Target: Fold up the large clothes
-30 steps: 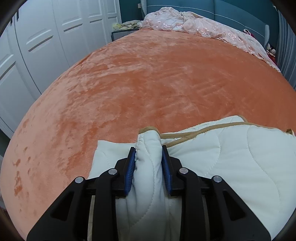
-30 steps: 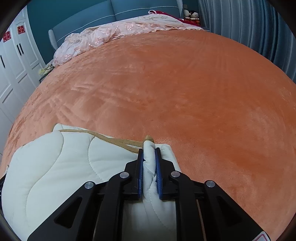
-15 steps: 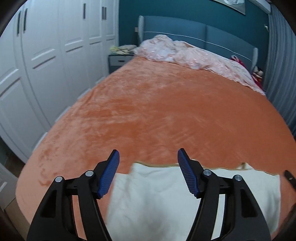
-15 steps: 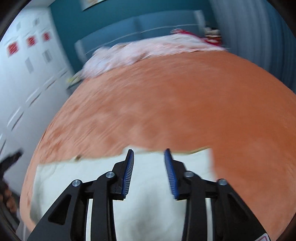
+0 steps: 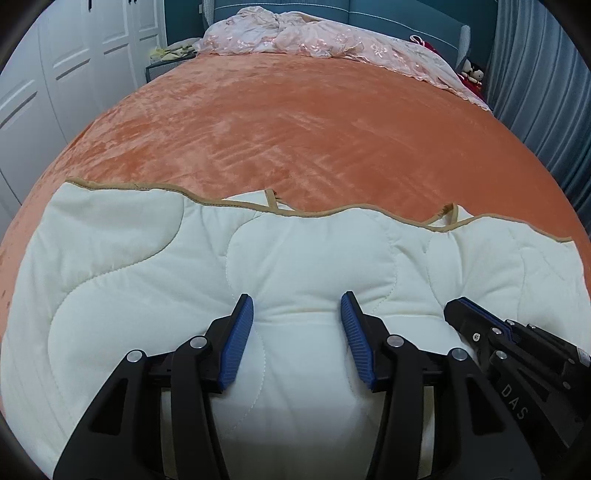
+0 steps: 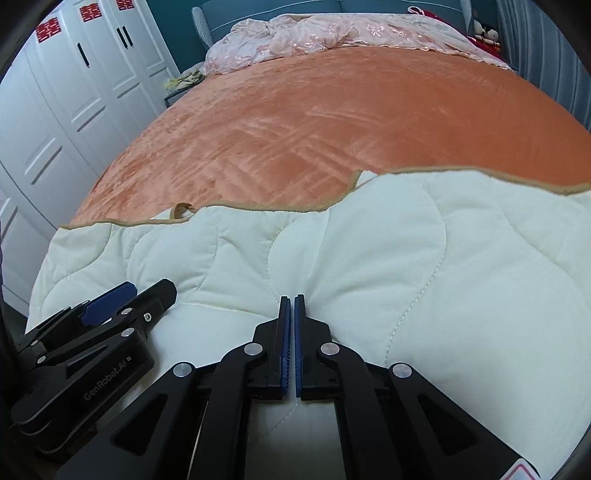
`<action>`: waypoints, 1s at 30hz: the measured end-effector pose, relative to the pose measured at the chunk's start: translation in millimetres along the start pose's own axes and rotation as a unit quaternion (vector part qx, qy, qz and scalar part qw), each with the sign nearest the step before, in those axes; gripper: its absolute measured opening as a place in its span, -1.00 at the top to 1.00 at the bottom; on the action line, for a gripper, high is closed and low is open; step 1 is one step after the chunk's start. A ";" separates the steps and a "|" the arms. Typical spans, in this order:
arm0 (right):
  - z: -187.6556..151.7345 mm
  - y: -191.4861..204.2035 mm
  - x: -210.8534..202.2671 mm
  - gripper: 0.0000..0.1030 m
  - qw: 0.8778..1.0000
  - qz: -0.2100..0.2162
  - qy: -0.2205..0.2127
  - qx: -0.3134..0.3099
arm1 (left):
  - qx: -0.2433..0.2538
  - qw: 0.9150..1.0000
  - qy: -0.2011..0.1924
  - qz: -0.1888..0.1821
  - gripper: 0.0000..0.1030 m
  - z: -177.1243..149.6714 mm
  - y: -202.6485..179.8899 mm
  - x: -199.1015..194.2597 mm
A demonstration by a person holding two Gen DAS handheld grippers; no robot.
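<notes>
While we look along both sets of fingers, we count one cream quilted blanket [image 5: 303, 258], lying spread over the near end of one orange bedspread [image 5: 295, 129], its tan-bound edge facing the headboard. Two small tan loops [image 5: 271, 197] stand up from that binding in the left wrist view; the right wrist view shows one.

We hold two grippers. Our left gripper [image 5: 297, 314] has its jaws spread wide, the blue pads apart with bare quilt between them and nothing held. Our right gripper [image 6: 292, 301] has its jaws drawn almost together, only a thin slit between the pads; whether they pinch any cloth, we cannot tell. Each gripper appears at the edge of the other's view, resting low over the blanket, side by side.

For writing, we read "GenRobot.AI" on the left gripper's body in the right wrist view, and the letters "DAS" on the right gripper's body in the left wrist view. Three red paper emblems [image 6: 90, 13] sit on the white wardrobe doors [image 6: 66, 110]. One pink embroidered cover [image 6: 314, 35] lies bunched at the headboard.
</notes>
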State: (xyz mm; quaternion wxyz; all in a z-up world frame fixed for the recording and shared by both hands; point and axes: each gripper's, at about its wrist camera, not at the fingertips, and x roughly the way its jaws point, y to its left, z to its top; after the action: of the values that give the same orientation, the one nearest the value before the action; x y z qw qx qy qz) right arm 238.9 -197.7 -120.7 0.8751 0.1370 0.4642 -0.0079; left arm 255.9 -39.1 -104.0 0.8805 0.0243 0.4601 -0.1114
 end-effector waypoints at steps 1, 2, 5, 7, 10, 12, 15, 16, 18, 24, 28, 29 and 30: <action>-1.6 0.6 3.3 1.00 1.000 -0.003 -0.003 -0.002 | 0.003 1.000 -0.005 0.005 0.07 -1.8 -1.2 3.1; -3.0 1.1 5.1 1.00 1.000 -0.006 -0.007 -0.005 | 0.008 1.000 -0.012 0.012 0.07 -4.7 -3.4 5.2; -5.0 2.9 9.1 1.00 1.000 -0.013 -0.014 -0.012 | 0.010 0.999 -0.023 0.022 0.05 -8.9 -7.0 9.9; -5.0 2.0 11.7 1.00 1.000 -0.011 -0.015 -0.011 | 0.009 0.999 -0.026 0.022 0.04 -9.1 -6.9 11.9; -5.4 0.4 13.9 1.00 1.000 -0.008 -0.019 -0.008 | 0.010 0.999 -0.030 0.025 0.03 -9.9 -7.5 14.0; -6.3 1.3 14.6 1.00 1.000 -0.010 -0.023 -0.010 | 0.013 0.999 -0.034 0.031 0.02 -10.5 -9.6 14.9; -6.9 4.4 16.2 1.00 0.999 -0.017 -0.029 -0.015 | 0.017 0.998 -0.040 0.039 0.02 -12.2 -12.3 15.3; -6.7 5.4 16.4 1.00 0.999 -0.018 -0.031 -0.016 | 0.018 0.998 -0.042 0.041 0.02 -12.4 -12.7 15.8; -7.3 6.3 16.9 1.00 0.999 -0.021 -0.035 -0.018 | 0.019 0.998 -0.046 0.045 0.02 -13.5 -14.1 16.1; -7.8 5.4 16.8 1.00 0.999 -0.021 -0.042 -0.016 | 0.016 0.998 -0.051 0.046 0.01 -13.5 -13.3 17.1; -8.4 3.9 17.5 1.00 0.999 -0.019 -0.048 -0.013 | 0.015 0.997 -0.053 0.050 0.01 -14.4 -14.0 18.1; -8.2 4.0 18.2 1.00 0.999 -0.018 -0.048 -0.013 | 0.015 0.997 -0.052 0.051 0.01 -14.1 -14.0 18.2; -7.5 3.6 18.3 1.00 0.999 -0.017 -0.047 -0.012 | 0.016 0.997 -0.051 0.052 0.01 -13.8 -14.3 18.0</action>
State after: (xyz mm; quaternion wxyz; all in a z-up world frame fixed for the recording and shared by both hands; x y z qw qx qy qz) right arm 243.8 -190.3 -138.8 0.8971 0.1181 0.4250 -0.0239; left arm 251.6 -54.1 -125.8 0.9068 0.0564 0.4111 -0.0742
